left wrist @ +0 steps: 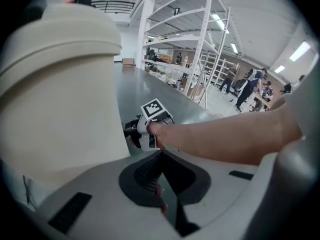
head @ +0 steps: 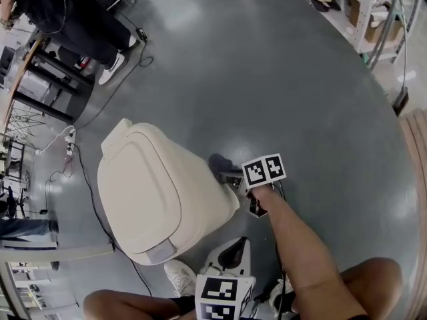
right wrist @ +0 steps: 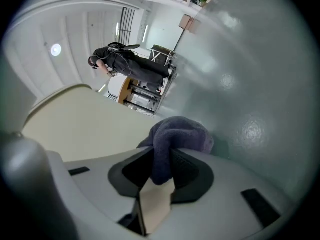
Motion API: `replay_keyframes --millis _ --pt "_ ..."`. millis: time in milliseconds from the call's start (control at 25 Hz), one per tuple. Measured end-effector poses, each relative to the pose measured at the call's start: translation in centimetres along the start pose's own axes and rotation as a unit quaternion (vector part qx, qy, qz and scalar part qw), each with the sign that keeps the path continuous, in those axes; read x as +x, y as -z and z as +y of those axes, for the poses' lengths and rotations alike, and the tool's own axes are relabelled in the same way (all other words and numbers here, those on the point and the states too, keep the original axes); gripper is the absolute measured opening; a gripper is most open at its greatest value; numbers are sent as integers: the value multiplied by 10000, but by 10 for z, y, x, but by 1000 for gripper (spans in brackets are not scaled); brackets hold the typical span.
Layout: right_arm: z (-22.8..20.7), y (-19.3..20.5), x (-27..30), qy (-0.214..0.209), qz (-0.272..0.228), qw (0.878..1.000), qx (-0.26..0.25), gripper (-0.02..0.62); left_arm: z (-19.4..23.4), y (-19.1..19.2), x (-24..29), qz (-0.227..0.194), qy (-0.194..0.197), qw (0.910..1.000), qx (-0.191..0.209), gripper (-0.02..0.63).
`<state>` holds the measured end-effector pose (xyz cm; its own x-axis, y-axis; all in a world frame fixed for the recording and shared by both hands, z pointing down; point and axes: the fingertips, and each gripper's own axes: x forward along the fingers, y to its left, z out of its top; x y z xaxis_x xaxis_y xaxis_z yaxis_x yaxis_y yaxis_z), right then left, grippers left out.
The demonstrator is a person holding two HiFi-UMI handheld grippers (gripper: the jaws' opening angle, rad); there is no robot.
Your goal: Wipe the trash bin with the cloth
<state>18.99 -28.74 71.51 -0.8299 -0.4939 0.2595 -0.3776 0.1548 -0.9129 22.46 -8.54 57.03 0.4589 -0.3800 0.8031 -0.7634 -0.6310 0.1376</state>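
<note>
A cream lidded trash bin [head: 153,192] stands on the grey floor, filling the left of the left gripper view [left wrist: 60,94]. My right gripper [head: 230,174] is shut on a dark purple cloth [head: 219,163] and holds it against the bin's right side. In the right gripper view the cloth [right wrist: 177,134] bulges out from between the jaws [right wrist: 162,166], with the bin's wall [right wrist: 85,129] just beside it. My left gripper [head: 230,251] hangs low by the bin's near corner. Its jaws [left wrist: 159,166] are shut with nothing between them. It looks toward the right gripper [left wrist: 150,129].
A person in black [head: 73,12] stands at the far left by desks. Cables [head: 77,162] run over the floor left of the bin. Metal shelving [head: 367,12] lines the far right. My own shoe [head: 179,275] is close to the bin's near side.
</note>
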Motion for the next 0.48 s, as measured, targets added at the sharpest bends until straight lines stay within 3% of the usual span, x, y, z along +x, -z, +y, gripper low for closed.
replay_keyframes --millis 200,320,480 --pt "11 -11 -18 160 -468 9985 -250 92 -1 -13 -22 -356 -49 9991 220 0" --pt "41 -21 -33 245 -640 9942 -833 92 2 -23 -43 -636 -12 9977 234 0" --pt "101 -47 -70 500 -954 9778 -1796 92 2 -32 -79 -1002 33 9947 244 0"
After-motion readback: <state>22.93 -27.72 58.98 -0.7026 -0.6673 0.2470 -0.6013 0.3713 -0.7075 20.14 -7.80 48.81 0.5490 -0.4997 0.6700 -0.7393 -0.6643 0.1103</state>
